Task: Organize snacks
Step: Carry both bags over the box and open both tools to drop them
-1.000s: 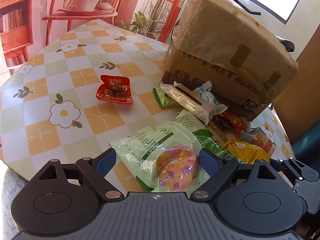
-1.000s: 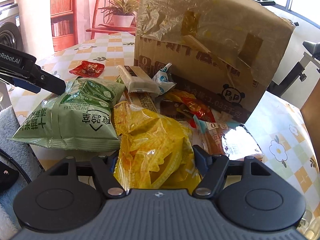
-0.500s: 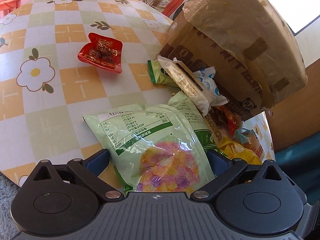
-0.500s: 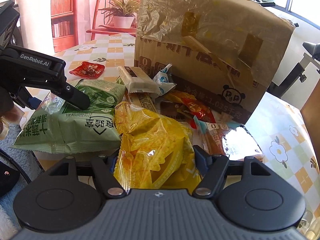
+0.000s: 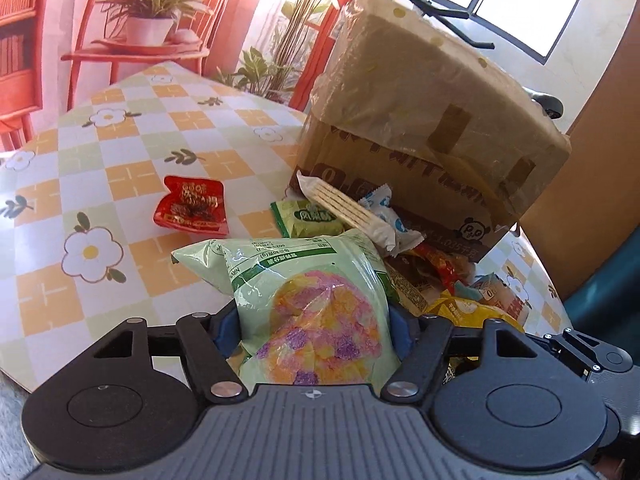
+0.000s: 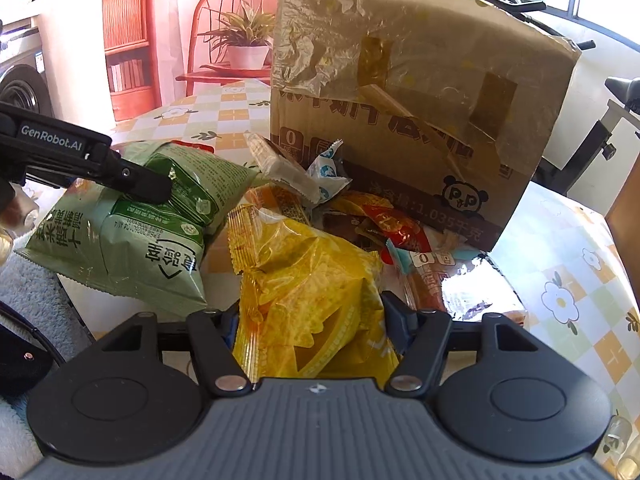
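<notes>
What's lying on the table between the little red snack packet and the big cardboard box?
In the left wrist view, bare checked tablecloth separates the red packet from the box.

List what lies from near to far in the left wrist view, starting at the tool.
Left tool, closing on the green snack bag → small green packet → wafer pack → cardboard box.

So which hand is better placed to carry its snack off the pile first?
Probably the left. The left gripper is closing its fingers on the green bag, whose far end already looks raised off the table. The right gripper is also closing on the yellow bag, which is still lying among other snacks.
</notes>
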Motion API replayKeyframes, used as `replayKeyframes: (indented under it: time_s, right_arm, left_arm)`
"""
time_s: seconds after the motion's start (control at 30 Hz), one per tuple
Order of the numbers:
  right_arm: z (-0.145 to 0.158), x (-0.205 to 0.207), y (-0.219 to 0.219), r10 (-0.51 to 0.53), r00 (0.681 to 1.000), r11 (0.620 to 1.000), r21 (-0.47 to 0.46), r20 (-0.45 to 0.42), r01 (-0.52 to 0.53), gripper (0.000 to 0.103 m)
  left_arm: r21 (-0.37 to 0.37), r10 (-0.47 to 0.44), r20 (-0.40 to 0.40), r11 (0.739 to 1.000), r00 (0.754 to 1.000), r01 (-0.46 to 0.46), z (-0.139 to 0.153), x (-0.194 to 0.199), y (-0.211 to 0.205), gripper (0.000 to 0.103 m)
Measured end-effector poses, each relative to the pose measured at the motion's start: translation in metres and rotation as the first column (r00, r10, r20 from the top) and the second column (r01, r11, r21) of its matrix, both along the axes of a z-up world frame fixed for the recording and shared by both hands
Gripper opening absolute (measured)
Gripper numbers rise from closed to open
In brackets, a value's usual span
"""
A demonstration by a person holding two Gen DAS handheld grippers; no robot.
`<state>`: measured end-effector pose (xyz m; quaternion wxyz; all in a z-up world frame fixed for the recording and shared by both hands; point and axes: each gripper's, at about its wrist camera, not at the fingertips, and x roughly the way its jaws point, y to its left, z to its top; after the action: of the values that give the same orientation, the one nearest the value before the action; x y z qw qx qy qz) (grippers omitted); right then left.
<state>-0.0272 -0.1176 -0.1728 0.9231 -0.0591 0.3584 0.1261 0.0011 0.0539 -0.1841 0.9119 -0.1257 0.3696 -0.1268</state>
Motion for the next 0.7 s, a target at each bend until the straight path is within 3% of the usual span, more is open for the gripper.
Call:
replayKeyframes:
  time_s: [0.27,0.43,0.7]
  right_arm:
    - [0.032,-0.003,-0.013,-0.031,0.997,0.994,0.106,0.077,0.023,0.066]
    - [0.065,0.001,-0.021,-0.055,0.982,0.988,0.153,0.183,0.027,0.066]
    - [0.138,0.024,-0.04,-0.085,0.928,0.982,0.186,0.363,0.018,0.066]
  left_arm:
    - [0.059,0.042,0.224,0.997,0.974,-0.056,0.044,-0.013,0.003,0.072]
    - [0.082,0.086,0.345,0.989,0.935,-0.122,0.076,-0.005,0.007,0.072]
    - [0.106,0.095,0.5,0.98,0.861,-0.169,0.138,0.022,-0.005,0.073]
